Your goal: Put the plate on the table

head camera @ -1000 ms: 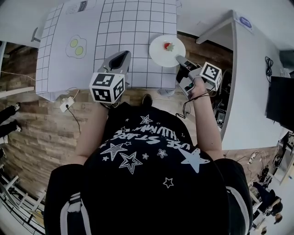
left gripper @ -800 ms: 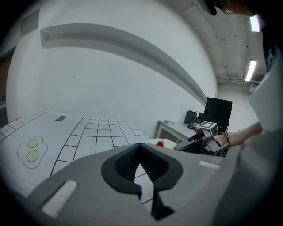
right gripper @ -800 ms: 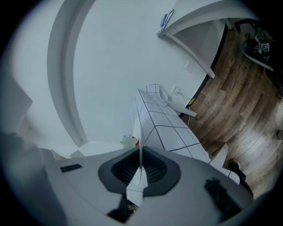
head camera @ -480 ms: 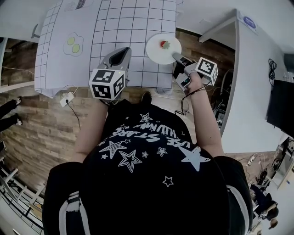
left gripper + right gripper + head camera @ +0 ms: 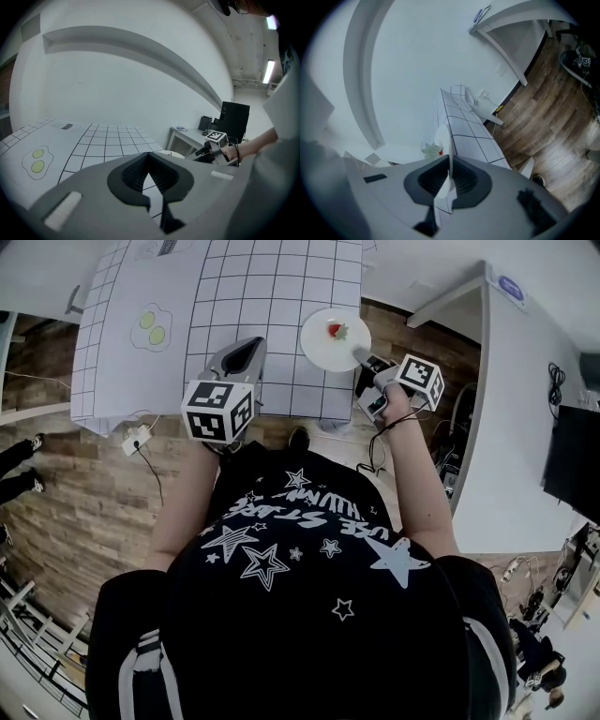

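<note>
Right tool (image 5: 362, 355) pinches the plate (image 5: 333, 338) by its near rim; it extends forward over the surface (image 5: 272, 287) near the right corner (contact unclear), so lowering should suit. Left tool (image 5: 246, 352), closed and empty, sits farther off

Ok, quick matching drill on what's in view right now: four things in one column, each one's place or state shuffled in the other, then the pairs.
1. round white plate
2. small red strawberry-like piece
3. left gripper
4. yellow fried-egg drawing

A. at the left of the white gridded table sheet
B. shut, holding nothing
C. rim clamped in the right gripper
D. lying on the plate

Pairs: 1-C, 2-D, 3-B, 4-A.
</note>
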